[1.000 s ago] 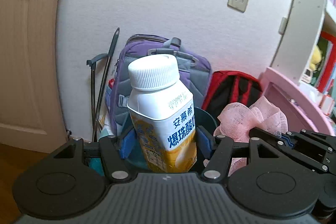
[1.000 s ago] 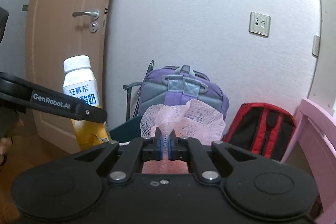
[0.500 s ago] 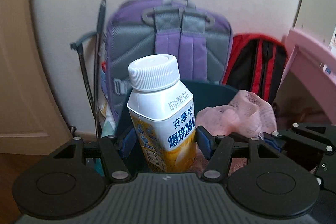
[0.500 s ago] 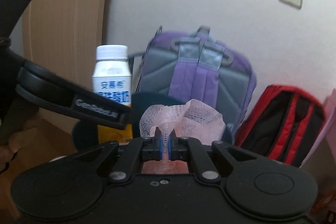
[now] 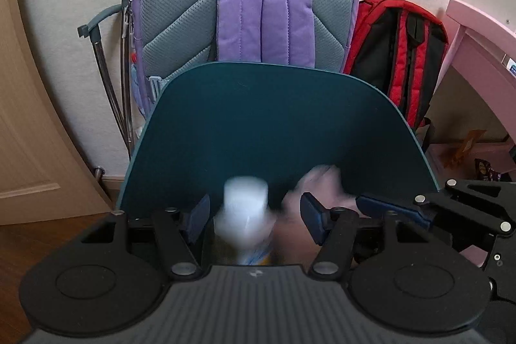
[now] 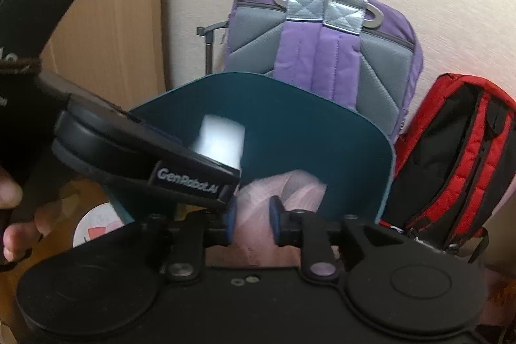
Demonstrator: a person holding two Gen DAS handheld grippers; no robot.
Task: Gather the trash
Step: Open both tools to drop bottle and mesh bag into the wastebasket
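Yogurt-drink bottle [image 5: 246, 208], left wrist view: it sits low between the pads of the left gripper [image 5: 254, 211] and is smeared by motion while the fingers stay sharp. I judge the pads stand apart from it on both sides and the bottle is dropping free. It is over the mouth of the teal bin [image 5: 274, 118], in front of the far wall. The pink foam net [image 5: 322, 182] blurs just beside it, also inside the rim.

Right wrist view: the jaws of the right gripper [image 6: 253, 213] have just been opening. The net lies loose between the blue pads, no longer pinched. The bottle's white cap shows above the left finger, against the bin's inner wall.

Recommendation: I hold both grippers steady over the opening, jaws spread, until both items clear the pads. Lift straight afterwards, as the two grippers are close together.
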